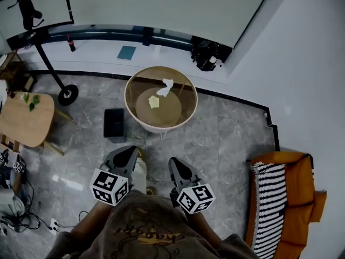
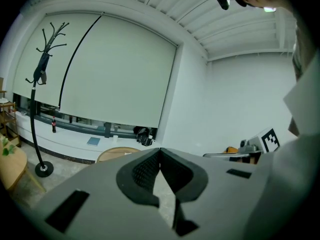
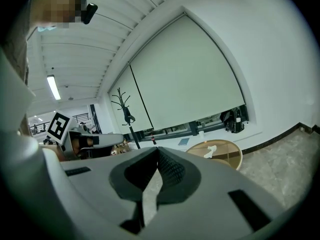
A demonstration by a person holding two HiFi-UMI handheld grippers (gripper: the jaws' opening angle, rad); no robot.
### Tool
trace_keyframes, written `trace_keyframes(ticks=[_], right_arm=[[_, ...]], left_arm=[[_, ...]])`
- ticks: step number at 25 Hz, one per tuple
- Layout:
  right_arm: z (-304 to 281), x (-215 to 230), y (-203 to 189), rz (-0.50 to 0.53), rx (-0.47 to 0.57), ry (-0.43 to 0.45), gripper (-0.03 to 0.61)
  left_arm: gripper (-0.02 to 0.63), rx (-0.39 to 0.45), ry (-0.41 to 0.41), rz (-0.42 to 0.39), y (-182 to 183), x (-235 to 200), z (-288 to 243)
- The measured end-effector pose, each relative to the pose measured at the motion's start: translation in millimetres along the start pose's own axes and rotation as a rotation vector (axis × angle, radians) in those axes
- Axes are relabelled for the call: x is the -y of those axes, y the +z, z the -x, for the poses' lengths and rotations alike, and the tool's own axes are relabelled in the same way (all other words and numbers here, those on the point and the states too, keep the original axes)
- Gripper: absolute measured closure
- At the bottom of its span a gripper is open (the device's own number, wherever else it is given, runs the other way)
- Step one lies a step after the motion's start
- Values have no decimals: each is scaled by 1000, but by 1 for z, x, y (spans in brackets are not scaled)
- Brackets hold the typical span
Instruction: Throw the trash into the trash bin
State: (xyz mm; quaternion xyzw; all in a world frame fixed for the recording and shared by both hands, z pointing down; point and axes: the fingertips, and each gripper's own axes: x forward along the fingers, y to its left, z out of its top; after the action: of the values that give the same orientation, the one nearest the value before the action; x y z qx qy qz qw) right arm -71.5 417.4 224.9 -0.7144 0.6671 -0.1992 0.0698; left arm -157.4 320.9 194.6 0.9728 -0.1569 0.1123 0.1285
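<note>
Approach first: left gripper [image 1: 128, 154] and right gripper [image 1: 177, 165] have jaws closed, empty; open one before reaching the tissue [image 1: 167, 86] on the table [image 1: 161, 127], bin [image 1: 114, 124] beside.

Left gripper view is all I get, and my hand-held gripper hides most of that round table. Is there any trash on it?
Observer: Yes. A crumpled white paper lies on the far side of the round table, on its glass top.
Operator: Is that the only piece?
Observer: No. A small yellowish scrap lies near the table's middle. I can't tell if it sits on the glass or on the shelf below.
Operator: Where do I throw them?
Observer: A black bin stands on the floor just left of the table in the head view, apart from it.
</note>
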Motion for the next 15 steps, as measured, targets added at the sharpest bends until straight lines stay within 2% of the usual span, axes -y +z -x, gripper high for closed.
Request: trace_keyframes(ticks=[15], right_arm=[[-103,58,36,-12,-33,-23,560]], left_arm=[[595,-27,-16,28,30,-69,-99]])
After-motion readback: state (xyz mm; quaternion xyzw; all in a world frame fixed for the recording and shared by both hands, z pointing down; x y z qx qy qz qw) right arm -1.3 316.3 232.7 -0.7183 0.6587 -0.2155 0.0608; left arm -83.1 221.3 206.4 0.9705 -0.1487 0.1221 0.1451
